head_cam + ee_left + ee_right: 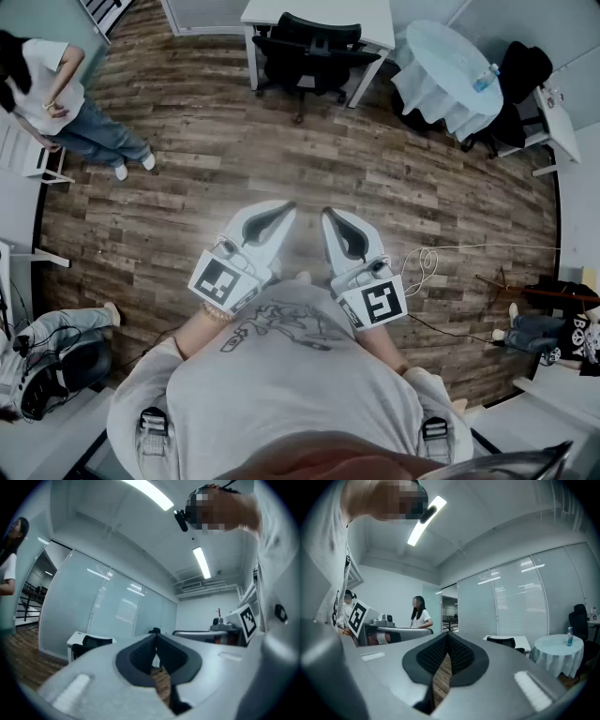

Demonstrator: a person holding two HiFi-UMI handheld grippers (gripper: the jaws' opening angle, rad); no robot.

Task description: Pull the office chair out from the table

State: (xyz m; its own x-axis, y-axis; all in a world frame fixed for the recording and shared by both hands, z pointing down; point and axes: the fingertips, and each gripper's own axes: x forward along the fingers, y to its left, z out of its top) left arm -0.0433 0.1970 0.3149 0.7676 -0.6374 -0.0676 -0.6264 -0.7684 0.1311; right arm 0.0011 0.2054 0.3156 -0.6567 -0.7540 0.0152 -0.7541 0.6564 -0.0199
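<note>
A black office chair [305, 49] is pushed under a white table [319, 19] at the far side of the room; it also shows small in the left gripper view [96, 643] and in the right gripper view [502, 642]. My left gripper [286, 208] and right gripper [330, 215] are held side by side close to my chest, pointing level toward the chair, far from it. Both are shut with nothing between their jaws. The left gripper [155, 636] and right gripper [447, 635] show their dark pads meeting at the tips.
A wide wood floor [281, 159] lies between me and the chair. A round table with a white cloth [448, 75] and a bottle [485, 77] stands at the far right. A person [56, 103] stands at the left. Cables [427, 262] lie on the floor to my right.
</note>
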